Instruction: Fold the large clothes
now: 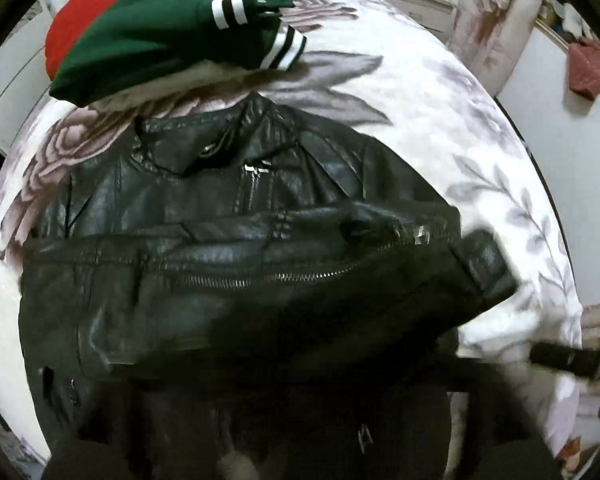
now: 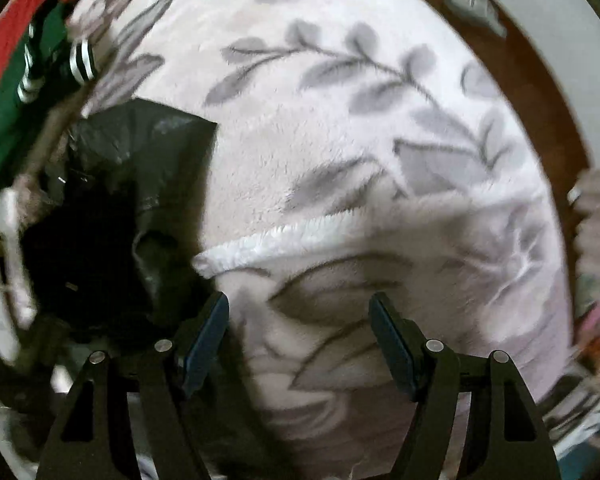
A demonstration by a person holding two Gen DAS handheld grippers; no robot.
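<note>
A black leather jacket (image 1: 236, 248) with silver zips lies part-folded on the white floral fleece blanket (image 1: 440, 128), just below a folded green and red garment (image 1: 168, 28) near its far edge. The right gripper (image 2: 298, 344) hangs spread and empty over bare blanket beside the jacket. The left gripper's fingers are probably out of frame, so their state cannot be told.

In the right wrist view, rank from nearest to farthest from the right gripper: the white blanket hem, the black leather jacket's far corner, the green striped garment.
From the right gripper, open over the blanket:
1. White blanket hem, just ahead of the fingertips.
2. Black leather jacket corner, ahead and to the left.
3. Green striped garment, far upper left, on red cloth.
</note>
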